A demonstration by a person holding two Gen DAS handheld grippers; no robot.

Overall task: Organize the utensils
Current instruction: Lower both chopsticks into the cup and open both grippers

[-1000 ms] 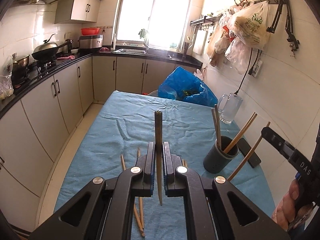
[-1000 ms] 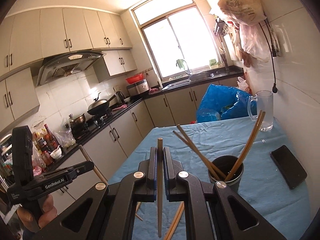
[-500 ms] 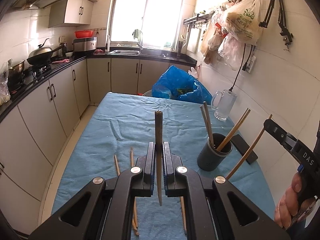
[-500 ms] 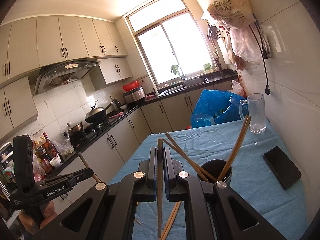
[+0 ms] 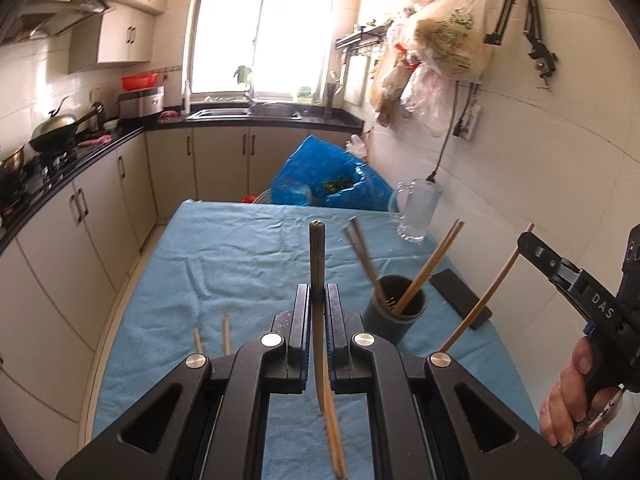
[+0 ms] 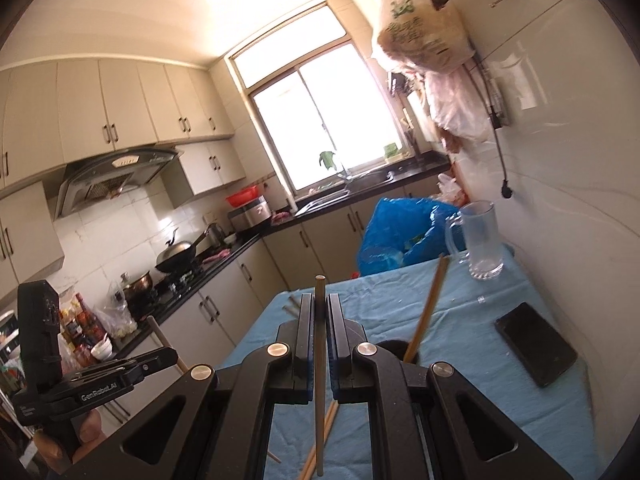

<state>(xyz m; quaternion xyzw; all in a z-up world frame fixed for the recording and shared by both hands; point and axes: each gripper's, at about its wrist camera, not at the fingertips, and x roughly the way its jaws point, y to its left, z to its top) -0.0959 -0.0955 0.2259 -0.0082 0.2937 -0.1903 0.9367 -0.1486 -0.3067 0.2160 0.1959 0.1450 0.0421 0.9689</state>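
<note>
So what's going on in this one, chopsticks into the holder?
A person holds a gripper in each hand, each shut on one chopstick. The left gripper pinches a dark chopstick, the right gripper a paler chopstick. Both are held above the blue cloth, not yet at the grey holder, which already has several chopsticks. A few loose chopsticks remain on the cloth.

Home kitchen, range hood (image 6: pixel 116 178), wok (image 5: pixel 54 136), sink (image 5: pixel 244 111), seemingly lived-in
</note>
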